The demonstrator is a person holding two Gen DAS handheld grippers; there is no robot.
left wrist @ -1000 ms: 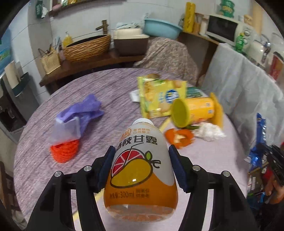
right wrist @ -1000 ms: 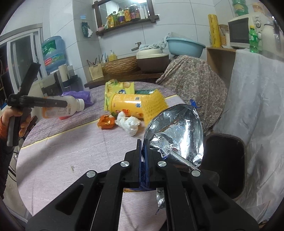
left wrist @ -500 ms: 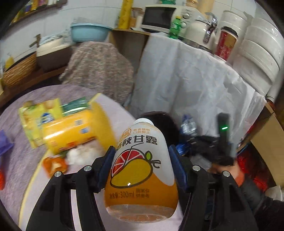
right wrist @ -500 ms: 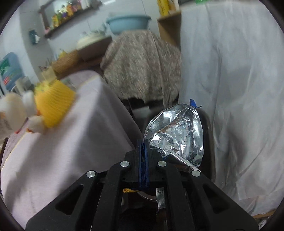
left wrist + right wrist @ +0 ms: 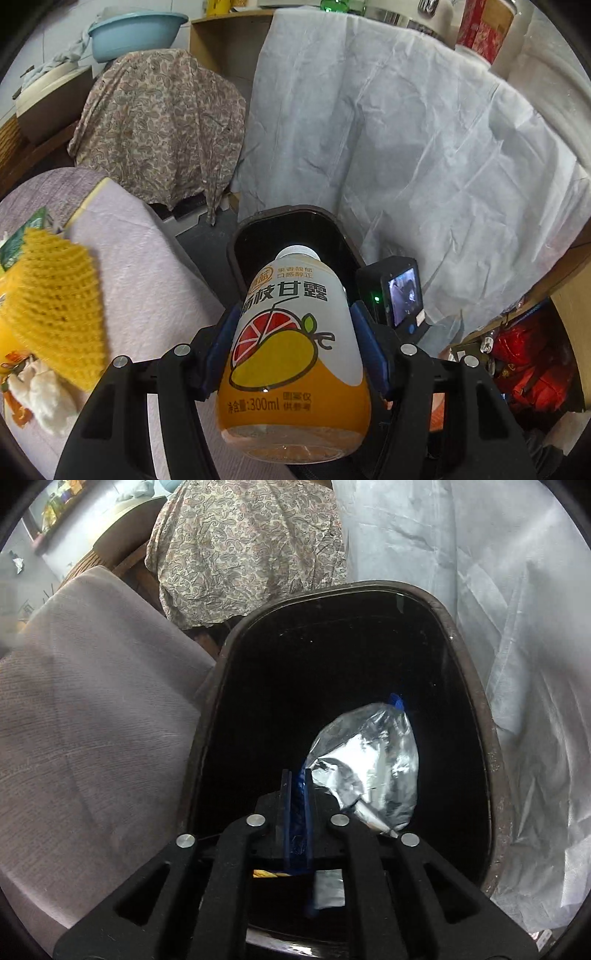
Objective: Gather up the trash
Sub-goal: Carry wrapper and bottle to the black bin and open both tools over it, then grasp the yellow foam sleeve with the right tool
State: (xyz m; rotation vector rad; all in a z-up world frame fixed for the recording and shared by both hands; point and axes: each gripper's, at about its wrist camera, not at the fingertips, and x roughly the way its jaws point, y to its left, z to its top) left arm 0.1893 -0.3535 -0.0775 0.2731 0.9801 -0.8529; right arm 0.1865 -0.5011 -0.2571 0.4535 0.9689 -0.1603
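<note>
My left gripper [image 5: 295,347] is shut on an orange juice bottle [image 5: 291,354] with a white cap, held over the table's edge and pointing at the dark trash bin [image 5: 258,225] on the floor. My right gripper [image 5: 297,779] is shut on a silver foil snack bag [image 5: 369,760] with a blue edge, held directly above the bin's open mouth [image 5: 480,686]. The right gripper's camera body [image 5: 399,295] shows in the left wrist view, just over the bin.
The round table with a purple cloth [image 5: 147,273] is at the left, bearing a yellow foam net [image 5: 55,295] and white tissue [image 5: 44,395]. A paisley-covered chair [image 5: 159,125] and a white sheet [image 5: 406,147] flank the bin. Red bags [image 5: 532,365] lie at the right.
Both grippers swung from the table toward the bin. The foil bag now hangs over the bin's mouth, and the bottle now points at the bin.
</note>
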